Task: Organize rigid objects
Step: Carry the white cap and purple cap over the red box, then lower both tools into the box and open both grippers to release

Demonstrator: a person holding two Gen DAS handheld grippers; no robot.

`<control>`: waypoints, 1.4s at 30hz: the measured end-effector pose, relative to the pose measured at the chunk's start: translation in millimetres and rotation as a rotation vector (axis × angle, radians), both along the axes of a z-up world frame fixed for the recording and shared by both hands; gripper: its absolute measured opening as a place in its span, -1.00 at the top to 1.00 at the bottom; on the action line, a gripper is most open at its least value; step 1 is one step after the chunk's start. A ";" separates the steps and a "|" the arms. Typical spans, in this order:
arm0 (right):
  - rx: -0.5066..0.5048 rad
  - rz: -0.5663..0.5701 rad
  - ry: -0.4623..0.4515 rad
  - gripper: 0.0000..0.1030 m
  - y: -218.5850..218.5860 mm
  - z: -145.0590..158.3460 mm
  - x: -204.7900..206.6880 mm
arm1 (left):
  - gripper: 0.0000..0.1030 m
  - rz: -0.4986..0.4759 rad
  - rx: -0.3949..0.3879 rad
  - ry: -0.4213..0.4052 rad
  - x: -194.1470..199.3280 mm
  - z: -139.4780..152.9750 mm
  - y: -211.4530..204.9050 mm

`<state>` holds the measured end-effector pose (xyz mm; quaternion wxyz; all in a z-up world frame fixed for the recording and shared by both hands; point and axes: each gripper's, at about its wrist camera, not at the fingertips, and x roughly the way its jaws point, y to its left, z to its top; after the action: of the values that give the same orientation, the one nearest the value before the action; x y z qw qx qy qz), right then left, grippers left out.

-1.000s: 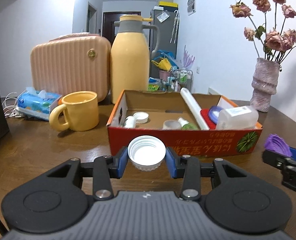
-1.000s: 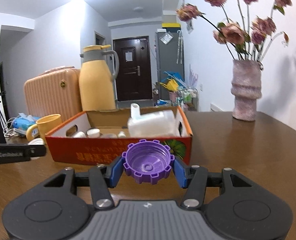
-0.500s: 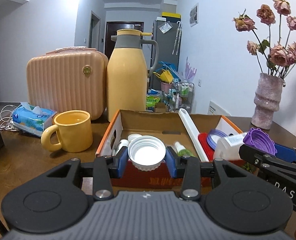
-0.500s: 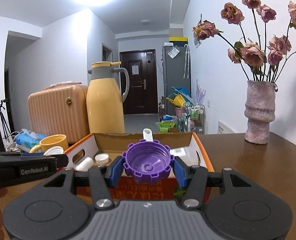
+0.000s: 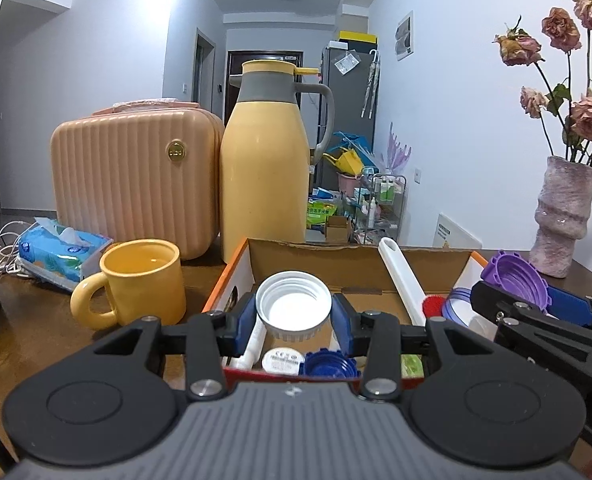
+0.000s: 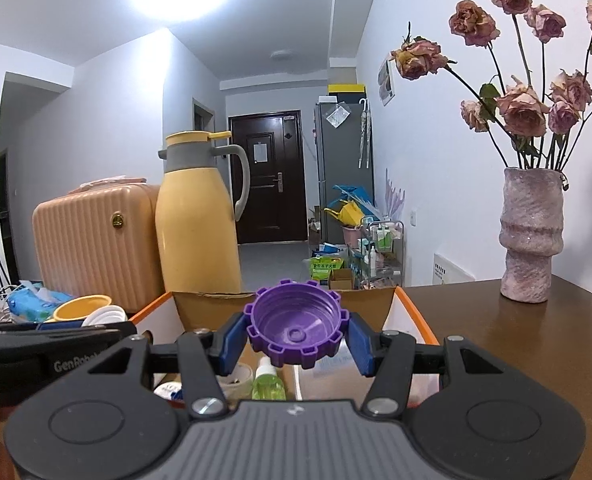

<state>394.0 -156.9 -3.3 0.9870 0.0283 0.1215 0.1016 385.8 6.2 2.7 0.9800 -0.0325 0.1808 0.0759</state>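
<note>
The left gripper point(image 5: 294, 312) pinches a white screw cap point(image 5: 294, 306) by its ribbed rim, blue pads pressed on opposite sides, so the cap rides open side up and level; gripping across the width like this keeps it from tipping and lets it fall flat once the jaws spread. The right gripper point(image 6: 296, 338) holds a purple notched cap point(image 6: 296, 330) the same way, pads seated against its toothed edge, hollow side up. Both caps hang above the open cardboard box point(image 5: 238, 276) with the orange rim, which sits on the brown wooden table point(image 6: 515, 344); that looks like the collecting place, since it already holds a blue notched cap point(image 5: 327, 364), a small white lid with print point(image 5: 283, 358), a long white scoop handle point(image 5: 399, 276), a red lid point(image 5: 433, 304) and a green spray bottle point(image 6: 268, 380). The yellow mug point(image 5: 142, 280), the yellow thermos jug point(image 5: 266, 156), the peach case point(image 5: 136, 176) and the vase point(image 6: 531, 236) stand outside the box and seem no part of the sorting. Judging by the hover over the box interior, the drop of both caps is likely next, and the crowded floor of the box may make them bounce or land on edge
</note>
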 end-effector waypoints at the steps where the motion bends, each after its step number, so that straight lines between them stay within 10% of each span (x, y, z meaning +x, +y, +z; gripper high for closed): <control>1: 0.001 -0.001 -0.001 -0.03 1.5 -0.3 3.4 | 0.21 0.001 0.003 -0.002 3.3 -0.2 -0.2; 16: -0.011 -0.017 -0.001 -0.04 10.0 -4.8 52.9 | 0.19 0.004 0.019 0.001 52.3 -4.0 5.4; 19: -0.021 -0.022 0.005 -0.08 10.3 -4.5 61.9 | -0.19 0.007 0.010 -0.010 58.3 -3.3 10.6; 25: -0.027 -0.055 0.001 -0.80 4.7 -1.5 70.7 | -0.99 0.045 0.004 -0.041 60.3 0.2 21.9; 42: 0.020 -0.091 -0.019 -1.00 -14.8 9.9 47.5 | -1.00 0.070 0.026 -0.067 26.8 11.1 23.8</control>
<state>441.5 -171.8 6.5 0.9914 0.0427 0.1094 0.0582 412.6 30.0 13.8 0.9826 -0.0285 0.1457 0.1114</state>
